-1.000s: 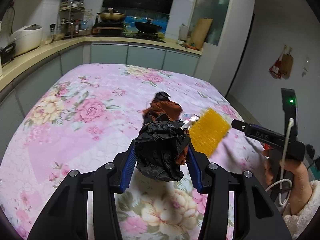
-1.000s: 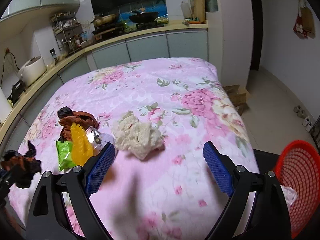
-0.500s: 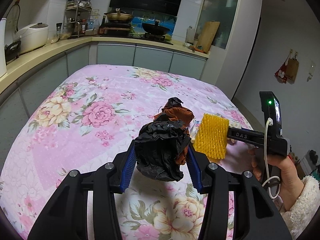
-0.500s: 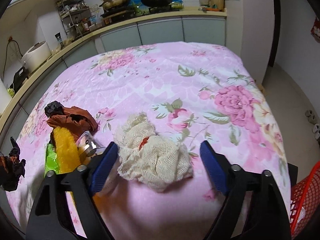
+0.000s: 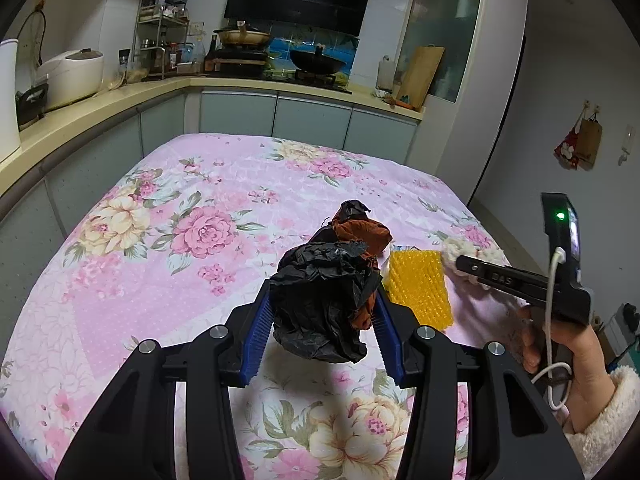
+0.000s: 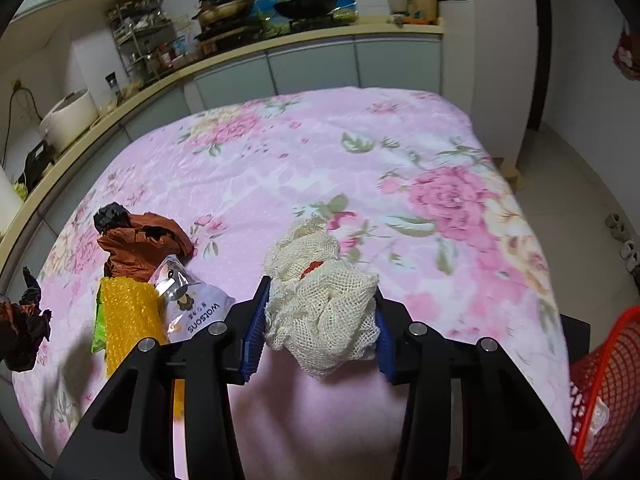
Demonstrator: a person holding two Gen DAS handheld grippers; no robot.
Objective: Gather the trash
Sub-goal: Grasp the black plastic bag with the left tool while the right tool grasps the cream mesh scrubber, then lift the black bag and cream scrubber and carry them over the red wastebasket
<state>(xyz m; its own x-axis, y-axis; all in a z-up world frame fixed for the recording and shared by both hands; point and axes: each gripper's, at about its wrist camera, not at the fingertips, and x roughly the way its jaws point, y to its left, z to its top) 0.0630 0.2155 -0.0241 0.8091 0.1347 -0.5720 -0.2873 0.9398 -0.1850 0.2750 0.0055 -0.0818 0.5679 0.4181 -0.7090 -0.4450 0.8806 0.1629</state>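
The left tool (image 5: 320, 312) is clenched on a crumpled black bag (image 5: 320, 304) with a rust-brown scrap tucked in it, lifted above the flowered bed (image 5: 168, 264). The bag hides the bed straight ahead of its pads. The right tool (image 6: 320, 316) is closing its jaws on a wad of cream netting (image 6: 324, 312), both blue pads already touching the wad; whether the wad has left the bed cannot be told, since the netting covers what lies under it.

Only the right wrist view shows the red basket (image 6: 600, 392) at 4 o'clock, cut off by the frame edge, with something pale inside. It also shows a white printed pouch (image 6: 196, 308) at 9 o'clock, a yellow bubble sheet (image 6: 128, 320) beyond it over something green, and a brown bag (image 6: 140, 244) at 10 o'clock.

Only the left wrist view shows the hand (image 5: 568, 356) and fleecy sleeve (image 5: 608, 424) gripping the right tool at 3 o'clock. The kitchen worktop (image 5: 100, 108) runs behind the bed.
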